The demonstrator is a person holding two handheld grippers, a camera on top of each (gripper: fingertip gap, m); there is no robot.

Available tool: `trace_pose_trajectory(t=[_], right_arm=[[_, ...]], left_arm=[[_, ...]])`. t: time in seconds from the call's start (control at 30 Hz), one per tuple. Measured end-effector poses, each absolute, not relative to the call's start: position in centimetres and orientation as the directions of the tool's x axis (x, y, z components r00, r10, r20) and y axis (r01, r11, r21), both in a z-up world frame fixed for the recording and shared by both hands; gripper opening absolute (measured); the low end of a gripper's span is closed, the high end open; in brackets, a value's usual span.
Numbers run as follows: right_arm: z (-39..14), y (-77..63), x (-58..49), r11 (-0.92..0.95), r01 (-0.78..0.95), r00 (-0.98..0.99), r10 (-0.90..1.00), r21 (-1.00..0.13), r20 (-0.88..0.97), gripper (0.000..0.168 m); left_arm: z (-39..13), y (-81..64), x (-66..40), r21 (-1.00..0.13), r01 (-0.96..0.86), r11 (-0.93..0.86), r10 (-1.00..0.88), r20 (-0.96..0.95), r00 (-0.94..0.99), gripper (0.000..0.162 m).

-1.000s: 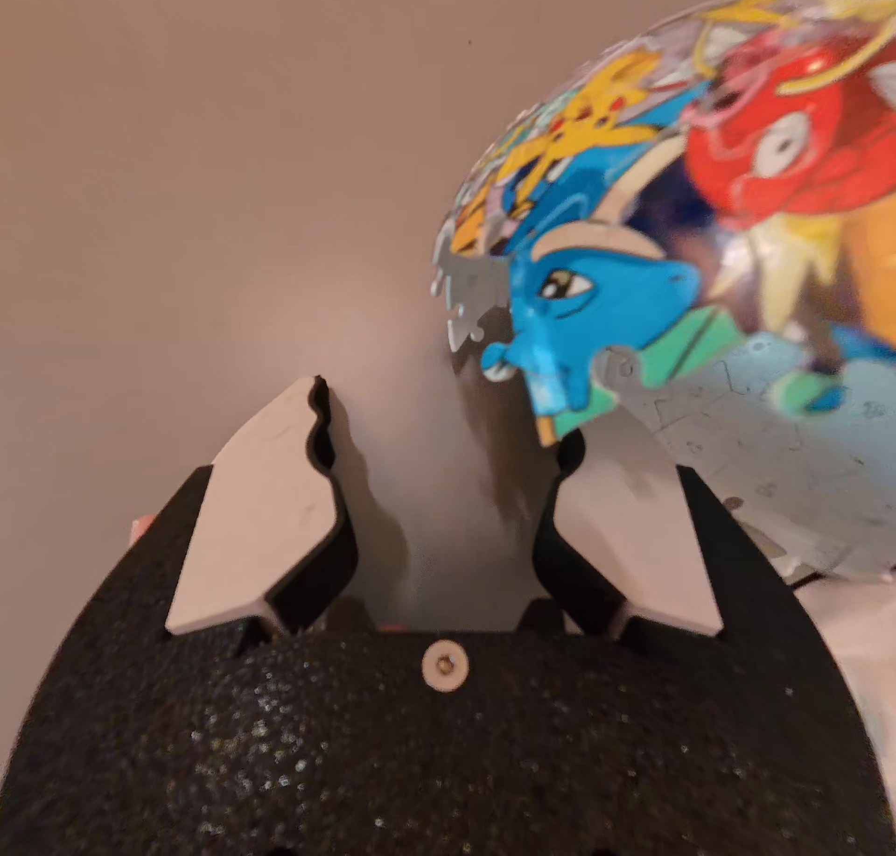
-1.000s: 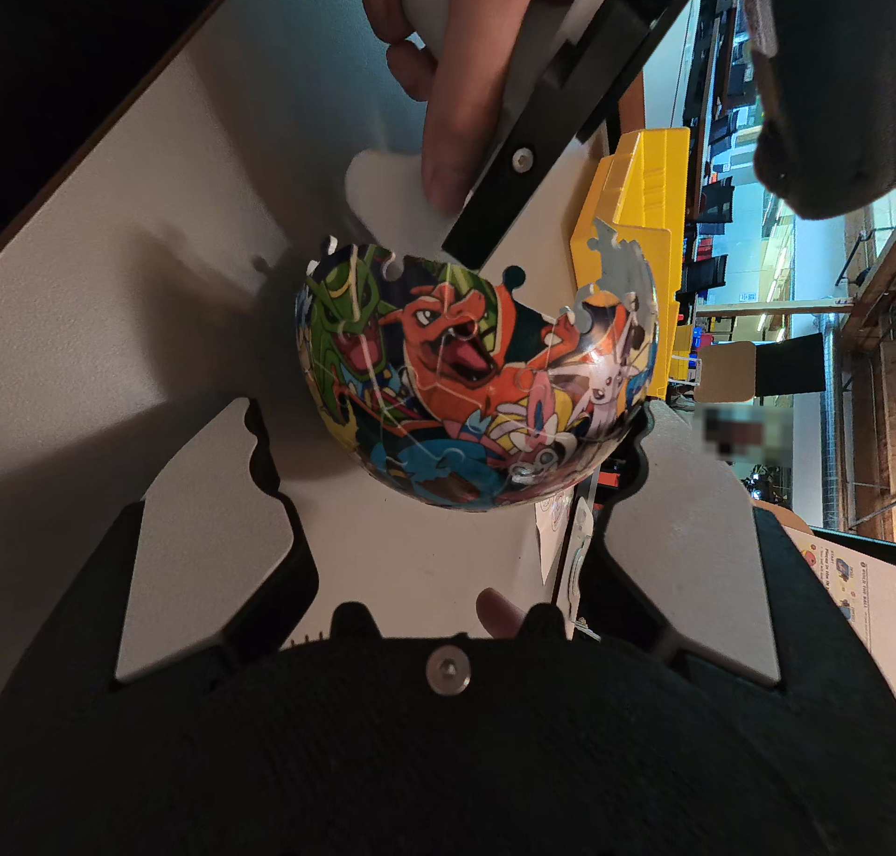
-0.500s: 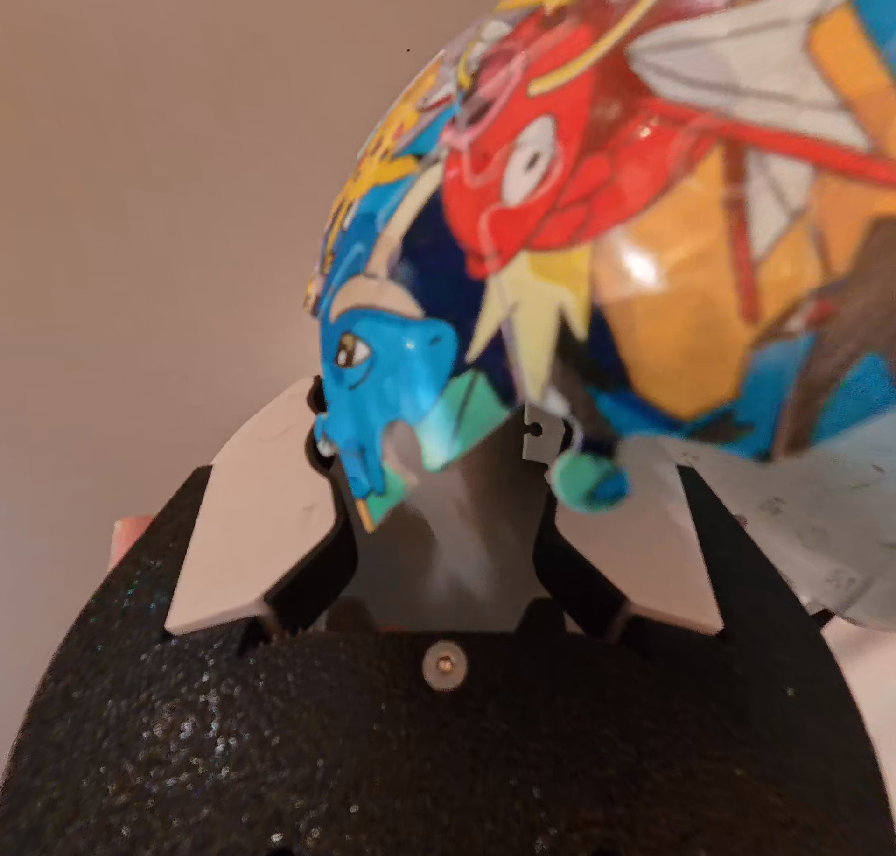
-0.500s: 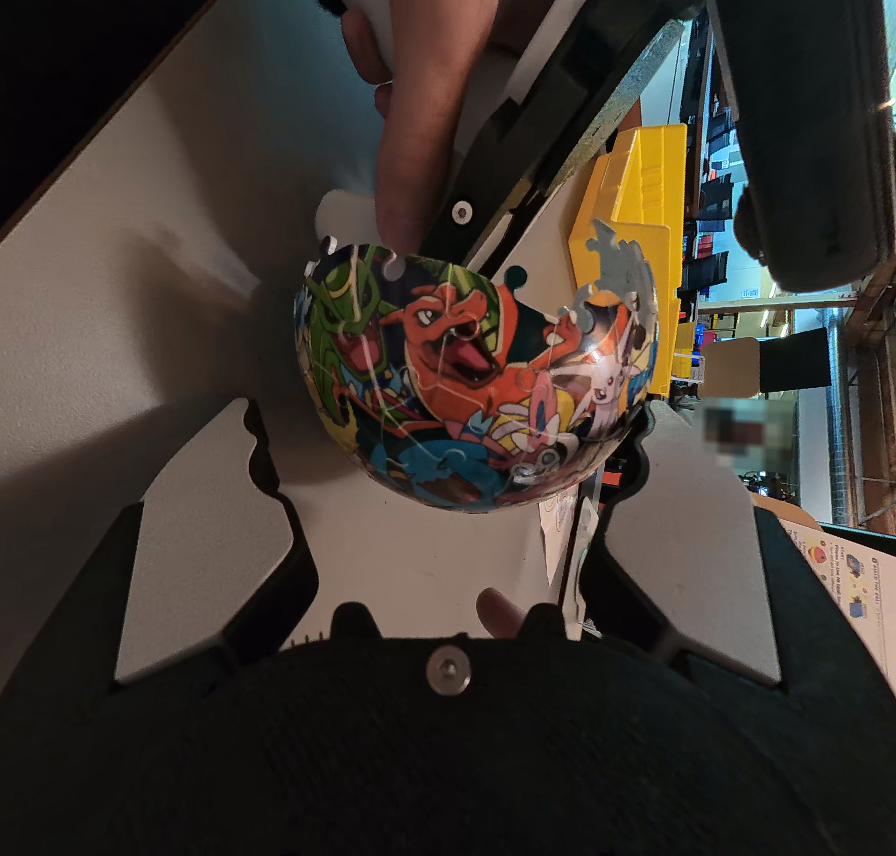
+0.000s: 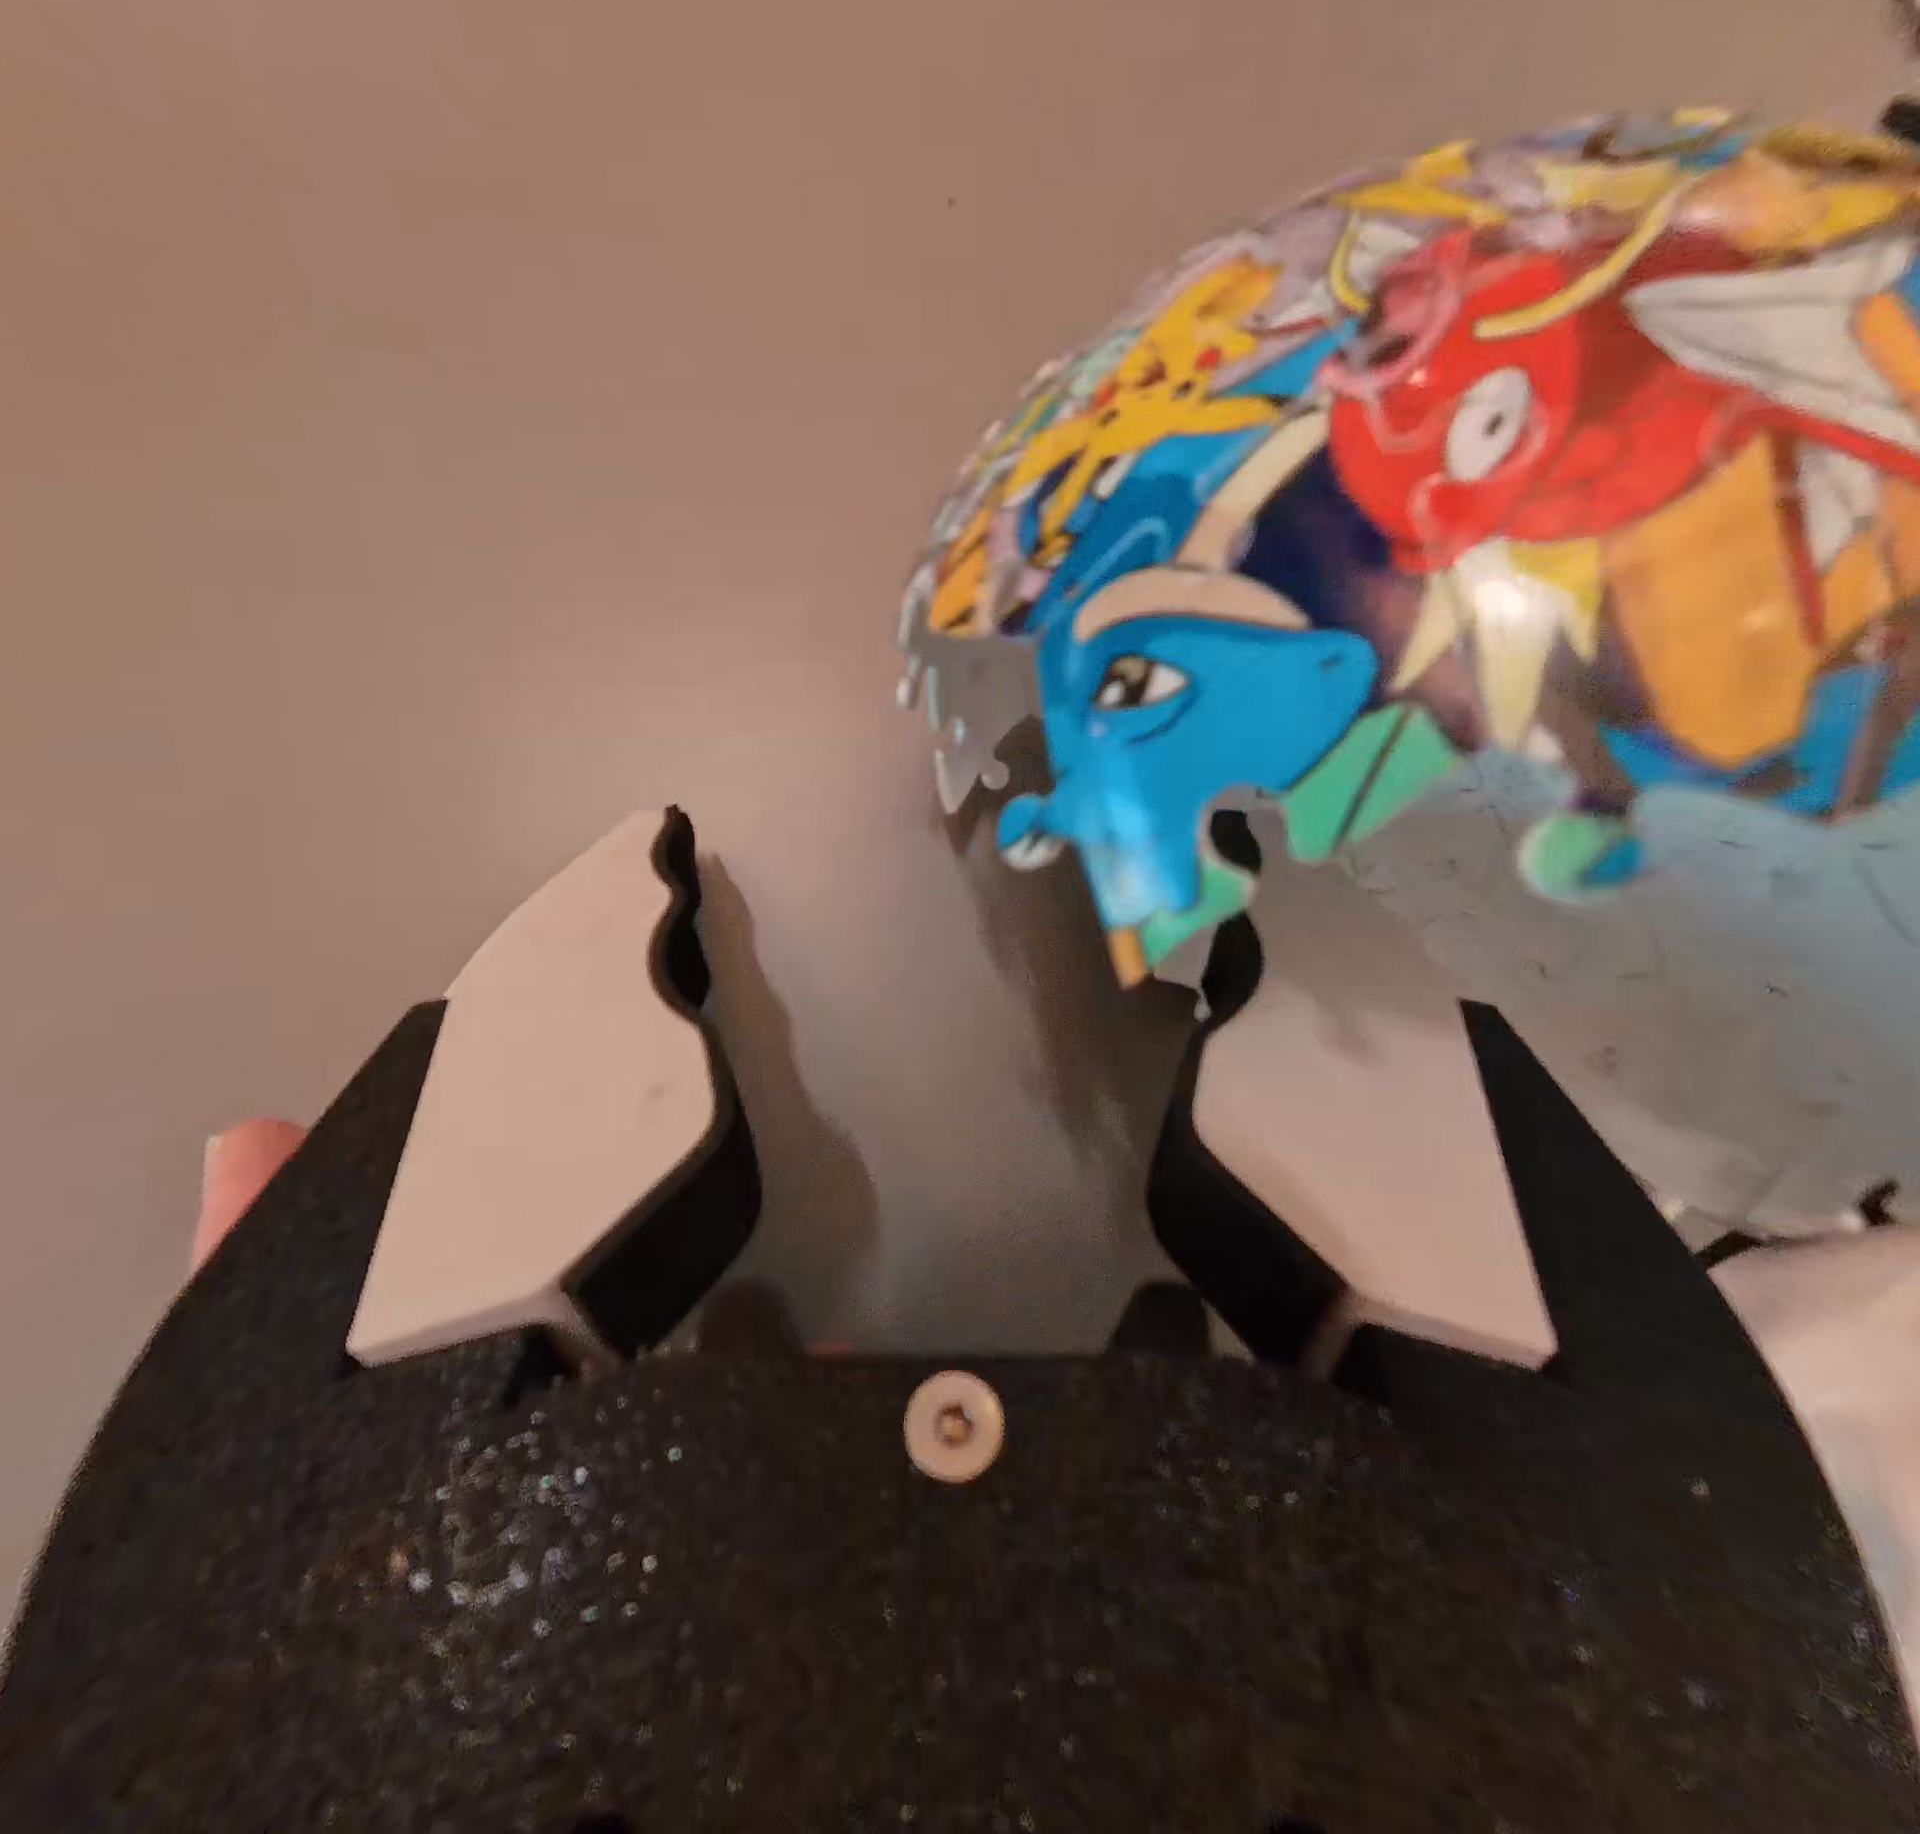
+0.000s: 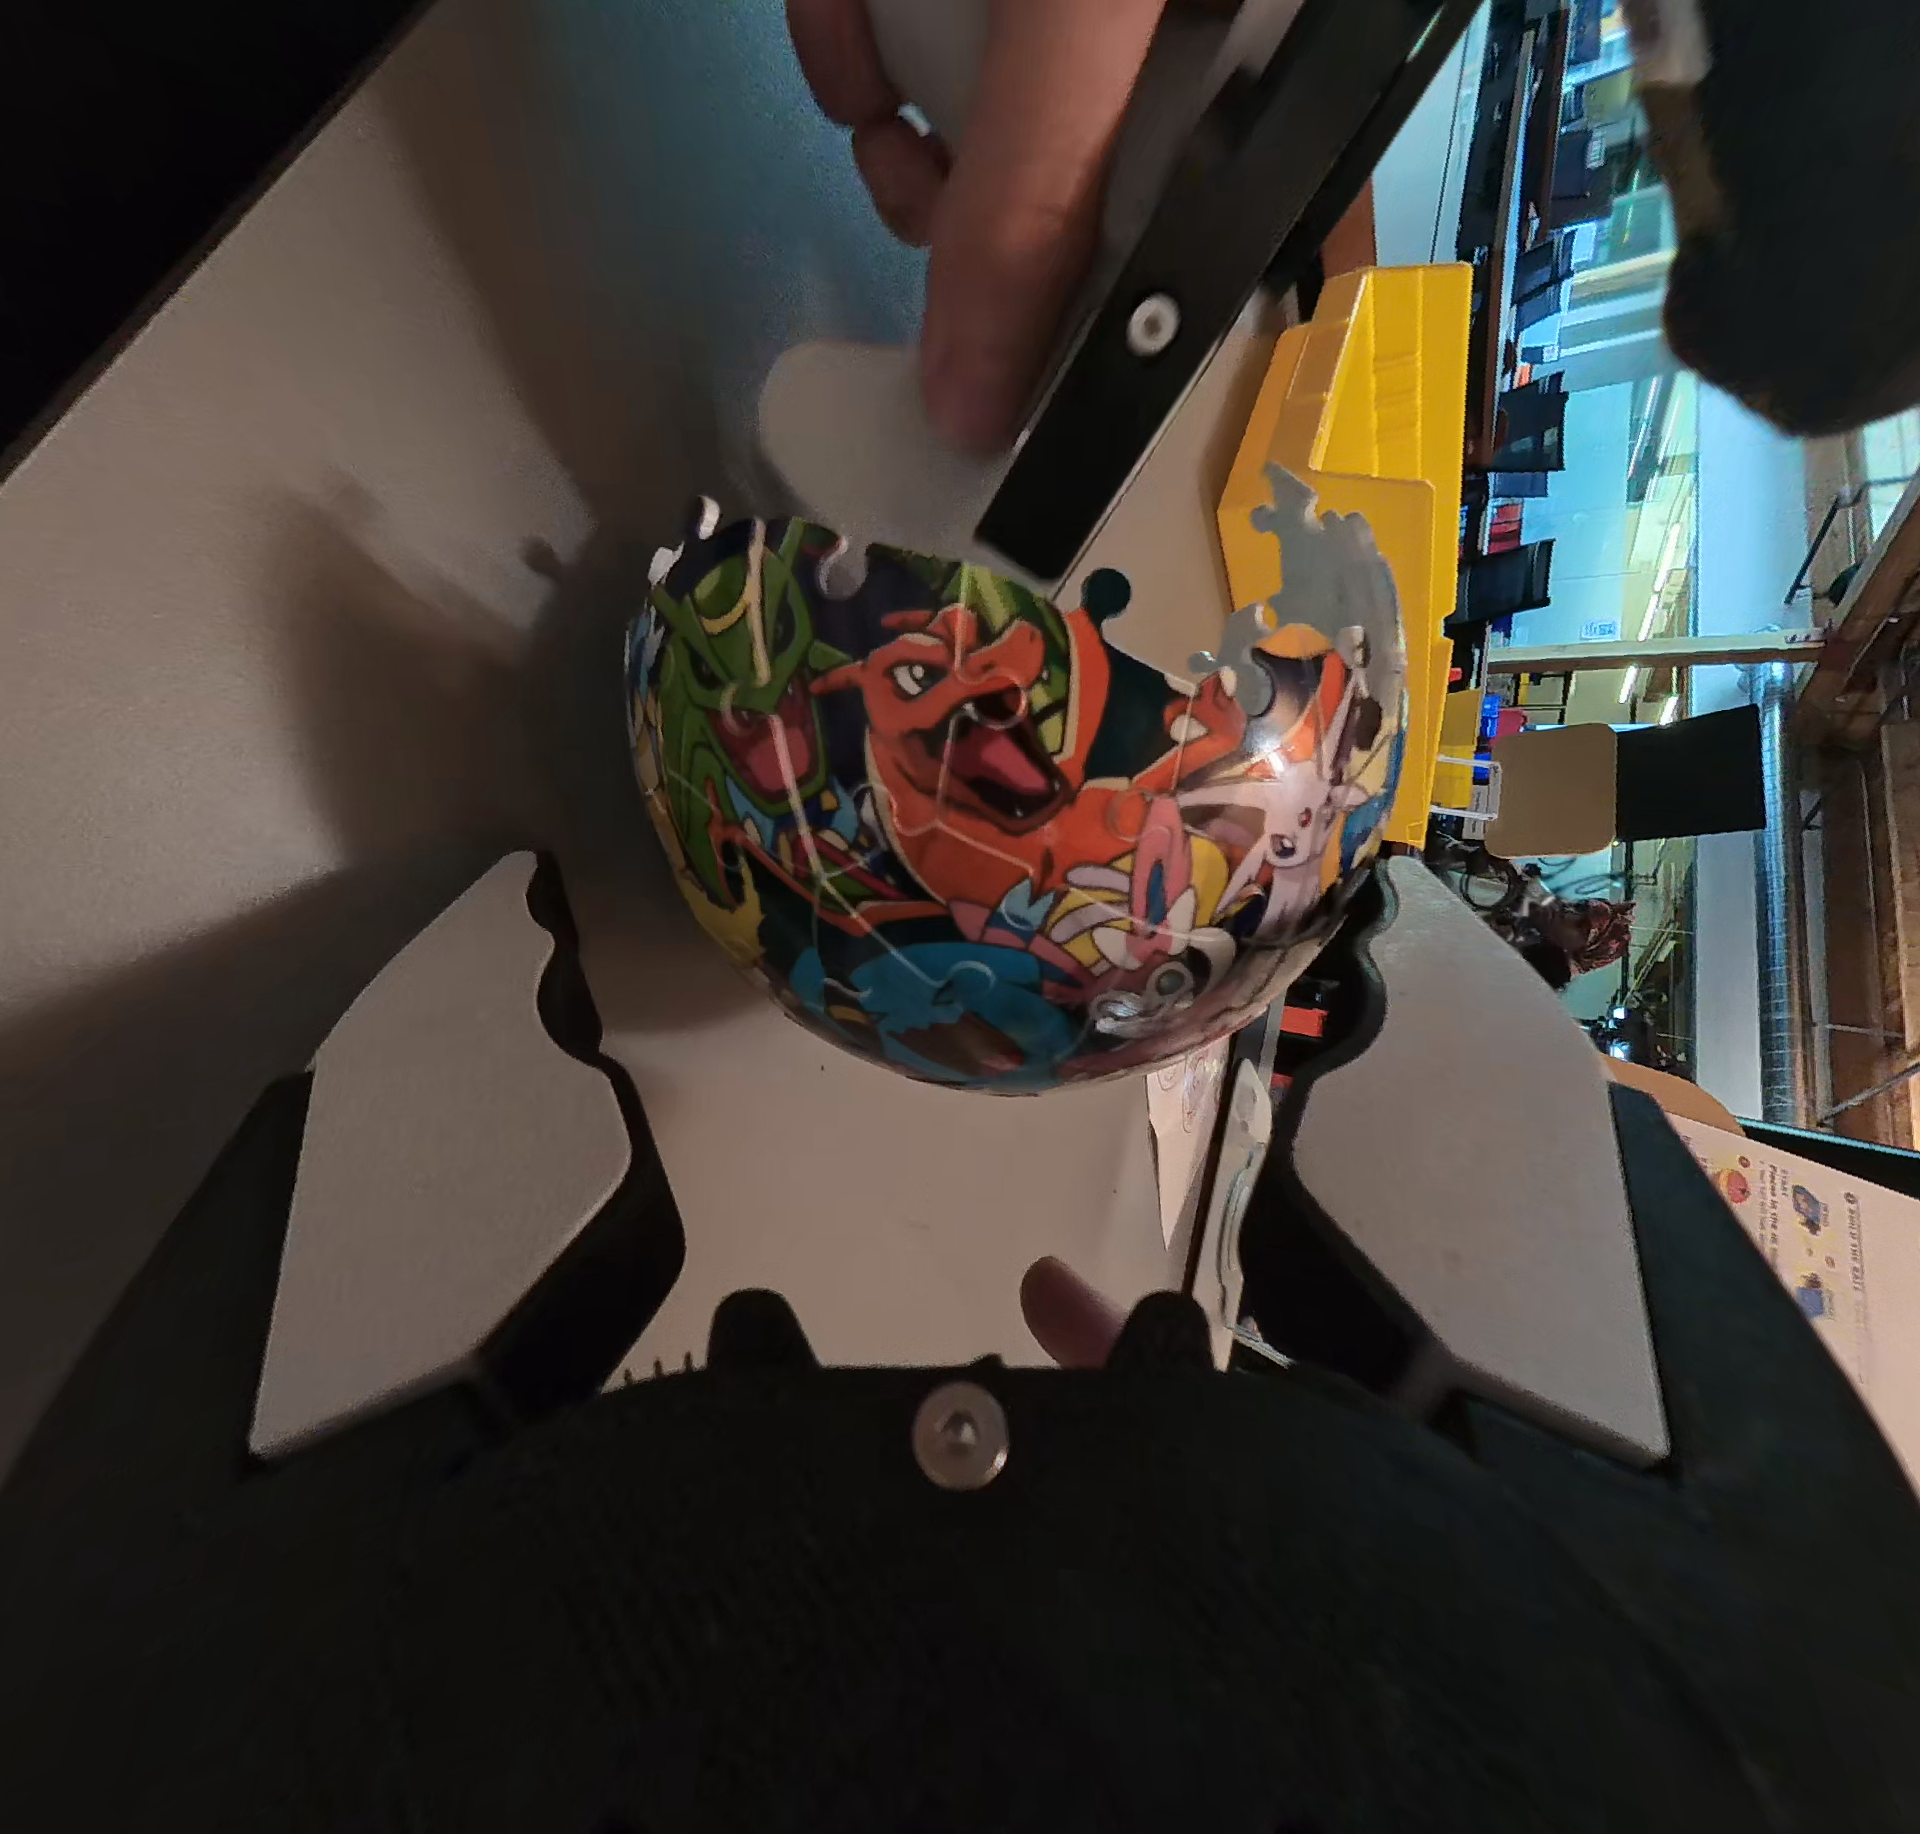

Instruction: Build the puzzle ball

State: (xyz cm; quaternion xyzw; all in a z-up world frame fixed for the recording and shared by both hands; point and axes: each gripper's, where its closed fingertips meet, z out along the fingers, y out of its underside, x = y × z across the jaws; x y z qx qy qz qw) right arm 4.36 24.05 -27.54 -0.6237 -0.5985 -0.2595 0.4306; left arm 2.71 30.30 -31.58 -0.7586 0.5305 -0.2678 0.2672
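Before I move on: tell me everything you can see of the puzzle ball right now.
The puzzle ball is a partly built shell of glossy, curved interlocking pieces printed with bright cartoon creatures. Its jagged rim of tabs and notches shows a plain grey inside. In the right wrist view it sits on the pale table between the open right gripper's fingers, against one finger. The left gripper is open beside the rim; contact is unclear.

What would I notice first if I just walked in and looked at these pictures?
The colourful half-built puzzle ball, covered in cartoon creatures, sitting on the pale table in front of the right gripper, whose jaws stand wide open. Next, the hand above the ball holding the left gripper, also open and empty. Behind the ball stands a bright yellow bin.
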Motion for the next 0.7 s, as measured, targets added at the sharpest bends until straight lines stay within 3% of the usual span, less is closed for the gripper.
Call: trace_pose_trajectory(t=[0.7], right_arm=[[-27.6, 24.3, 5.1, 0.062, 0.947, 0.235, 0.534, -0.314, 0.813, 0.139]], left_arm=[[-31.9, 30.8, 1.9, -0.658, -0.688, -0.307, -0.941, 0.102, 0.322, 0.093]])
